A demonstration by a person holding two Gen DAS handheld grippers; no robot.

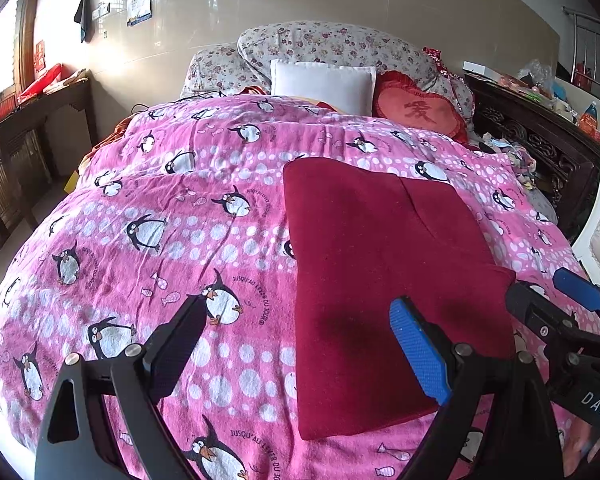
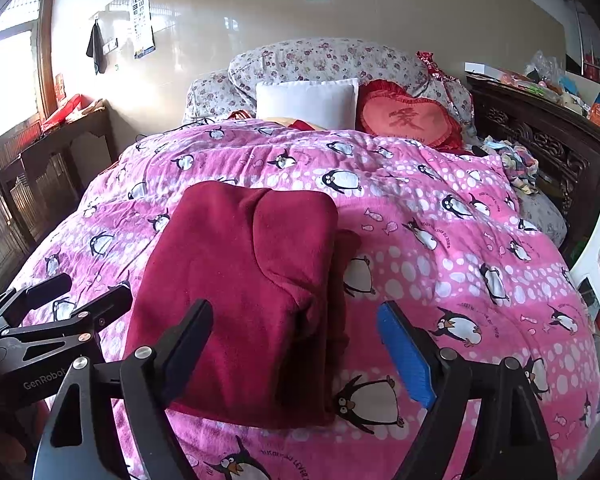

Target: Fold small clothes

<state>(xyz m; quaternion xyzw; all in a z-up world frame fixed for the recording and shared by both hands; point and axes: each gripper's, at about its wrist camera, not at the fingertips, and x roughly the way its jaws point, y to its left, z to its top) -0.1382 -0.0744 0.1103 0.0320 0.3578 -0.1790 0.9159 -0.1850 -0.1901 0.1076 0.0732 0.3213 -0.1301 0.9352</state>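
A dark red garment (image 1: 384,280) is found lying folded on a pink penguin-print quilt (image 1: 172,216) that covers the bed. In the right wrist view the garment (image 2: 244,292) shows a seam down its middle and a folded layer along its right edge. The garment is flat and rests near the foot end of the quilt (image 2: 440,216).

The left gripper (image 1: 300,344) is observed with its jaws wide apart, nothing held between them; the blue pad sits above the garment's near part and the black finger above bare quilt. The right gripper (image 2: 296,352) is likewise seen spread apart and empty, its black finger over the garment's near edge, its blue pad over the quilt just beside the garment.

Each gripper is visible in the other's view: the right gripper (image 1: 556,300) at the garment's right corner, the left gripper (image 2: 80,296) just left of the garment.

At the head of the bed a white pillow (image 2: 306,102), a red heart cushion (image 2: 410,118) and a floral bolster (image 2: 324,60) are noted.
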